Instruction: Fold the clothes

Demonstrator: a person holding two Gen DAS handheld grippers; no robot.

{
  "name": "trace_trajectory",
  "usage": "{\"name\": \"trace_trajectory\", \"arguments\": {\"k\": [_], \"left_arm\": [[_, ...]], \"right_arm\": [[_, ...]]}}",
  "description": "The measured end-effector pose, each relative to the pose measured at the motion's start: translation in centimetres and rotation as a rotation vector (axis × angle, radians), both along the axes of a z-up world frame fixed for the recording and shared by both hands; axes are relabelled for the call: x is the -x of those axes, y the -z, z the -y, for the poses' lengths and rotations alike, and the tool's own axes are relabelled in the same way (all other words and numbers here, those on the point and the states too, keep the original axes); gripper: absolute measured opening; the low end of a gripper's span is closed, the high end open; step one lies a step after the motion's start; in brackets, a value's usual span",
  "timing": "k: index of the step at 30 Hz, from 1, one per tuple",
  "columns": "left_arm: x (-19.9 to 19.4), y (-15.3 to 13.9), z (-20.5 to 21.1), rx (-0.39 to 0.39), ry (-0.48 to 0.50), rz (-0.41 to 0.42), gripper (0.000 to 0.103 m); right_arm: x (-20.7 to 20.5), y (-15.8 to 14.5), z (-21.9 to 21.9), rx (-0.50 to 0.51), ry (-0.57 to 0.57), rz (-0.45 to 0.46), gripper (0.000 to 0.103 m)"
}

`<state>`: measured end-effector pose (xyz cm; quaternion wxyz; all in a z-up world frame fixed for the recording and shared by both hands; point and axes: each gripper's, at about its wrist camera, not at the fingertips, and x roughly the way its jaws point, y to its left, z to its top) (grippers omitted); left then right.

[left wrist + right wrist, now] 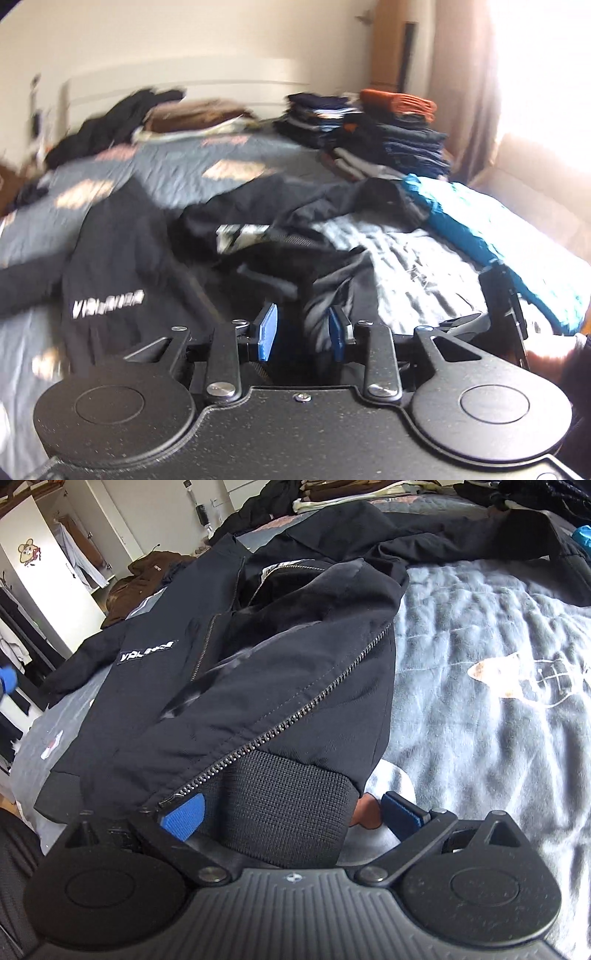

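A black zip jacket (229, 657) with a white logo patch (147, 651) lies spread on the grey bed cover (480, 646). My right gripper (291, 815) stands wide open at the jacket's ribbed black hem (280, 812). The hem lies between the jaws, the left pad is at its zipper end and the right pad is clear of it. In the blurred left wrist view, my left gripper (302, 332) hovers over the crumpled jacket (122, 251). Its blue pads (267, 332) are apart with nothing pinched. The right gripper (502, 302) and a hand (546, 354) show at the right.
Stacks of folded clothes (380, 129) stand at the bed's far right, with a teal garment (480, 232) in front of them. Loose dark and brown clothes (159, 114) are heaped by the headboard. A brown jacket (147, 568) and wardrobes (44, 572) lie beyond the bed's left side.
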<state>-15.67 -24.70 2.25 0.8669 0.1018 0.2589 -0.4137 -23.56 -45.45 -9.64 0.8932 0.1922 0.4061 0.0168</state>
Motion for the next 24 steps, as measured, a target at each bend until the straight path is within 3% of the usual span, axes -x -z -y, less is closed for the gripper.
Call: {"name": "trace_trajectory", "arguments": {"k": [4,10,16,20,24], "left_arm": [[0.2,0.6,4.5,-0.015,0.108,0.012,0.031],[-0.3,4.0,11.5,-0.164,0.255,0.025,0.030],[-0.6,7.7,14.7,-0.328,0.312,0.095,0.031],[0.1,9.7,16.0,-0.434,0.323,0.191,0.031],[0.3,10.8,16.7,-0.490,0.324,0.239,0.040]], "right_arm": [[0.1,-0.1,0.1,-0.001,-0.001,0.011,0.102],[0.5,-0.8,0.1,0.029,-0.032,0.037,0.101],[1.7,-1.4,0.3,0.020,-0.102,0.056,0.101],[1.9,-1.3,0.7,0.022,-0.106,0.046,0.101],[2.0,-1.3,0.8,0.037,-0.112,0.043,0.101]]}}
